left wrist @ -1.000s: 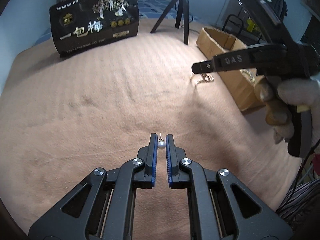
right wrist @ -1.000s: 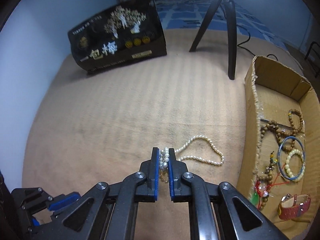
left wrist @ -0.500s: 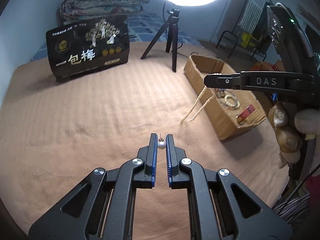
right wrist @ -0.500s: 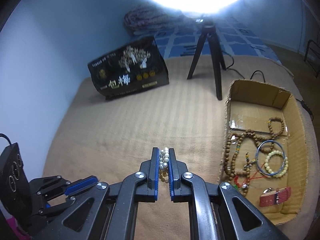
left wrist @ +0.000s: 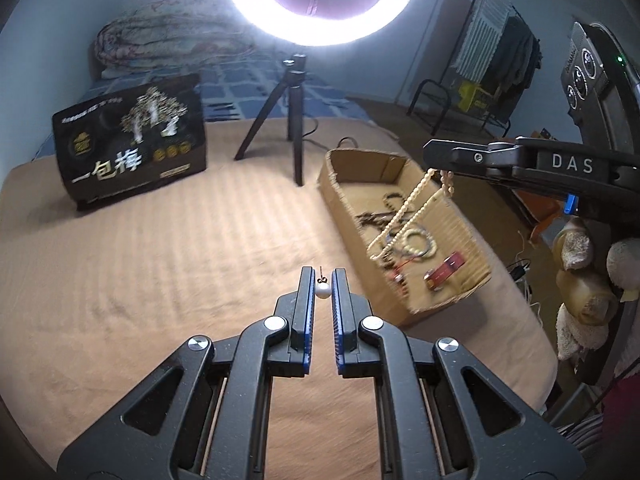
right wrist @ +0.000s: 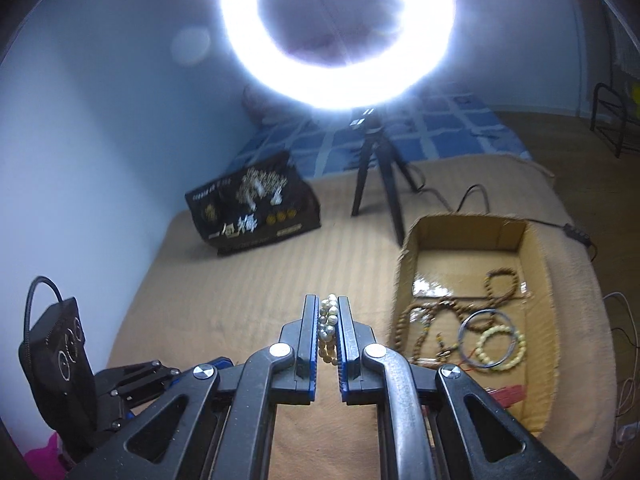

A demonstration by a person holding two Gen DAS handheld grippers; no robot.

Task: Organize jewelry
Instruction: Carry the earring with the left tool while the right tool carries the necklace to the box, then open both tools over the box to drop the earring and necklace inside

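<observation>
- Pearl necklace (left wrist: 402, 216): its bunched end is clamped between the right gripper (right wrist: 329, 322) fingers, and the loop hangs free above the cardboard box (left wrist: 464, 280) in the left wrist view; in the right wrist view that loop is hidden below the fingers.
- The box, at 3 o'clock of the right fingers, sits on the tan blanket (left wrist: 160, 260); bead strands, bangles and a red watch strap lie inside, blurred.
- Pearl earring (left wrist: 323, 289): pinched between the tips of the left gripper (left wrist: 323, 286), its small hook poking toward 12 o'clock, held above the blanket.
- A black printed bag (left wrist: 132, 156) stands at 11 o'clock, a tripod (left wrist: 294, 116) at 12 under the glaring ring light (left wrist: 320, 0).
</observation>
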